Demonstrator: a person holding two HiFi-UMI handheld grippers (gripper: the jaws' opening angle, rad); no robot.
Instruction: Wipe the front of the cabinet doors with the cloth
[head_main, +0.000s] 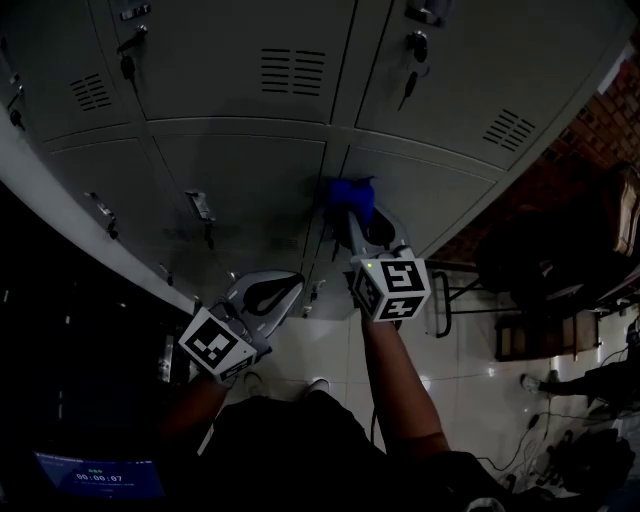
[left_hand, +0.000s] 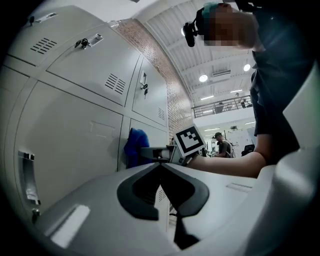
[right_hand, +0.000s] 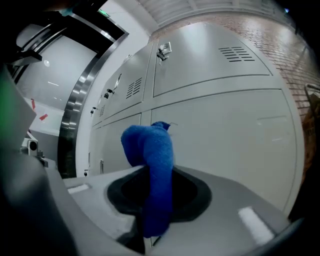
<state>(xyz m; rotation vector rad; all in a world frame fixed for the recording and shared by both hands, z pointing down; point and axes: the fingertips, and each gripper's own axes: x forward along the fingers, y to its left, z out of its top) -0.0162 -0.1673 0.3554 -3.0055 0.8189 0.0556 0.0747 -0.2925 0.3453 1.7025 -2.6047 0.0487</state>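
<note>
While our right gripper (right_hand: 159, 200) clamps the blue cloth (right_hand: 150, 150) and presses its bunched end against the cabinet doors (head_main: 240, 180), at the seam between two lower panels, we judge the wiping under way. Our left gripper (left_hand: 161, 175) hangs nearer, leftward, jaws together on nothing. Next we should sweep the cloth sideways with steady pressure.

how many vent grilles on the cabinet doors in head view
3 vents: one upper left, one upper middle, one upper right. More may sit out of frame.
</note>
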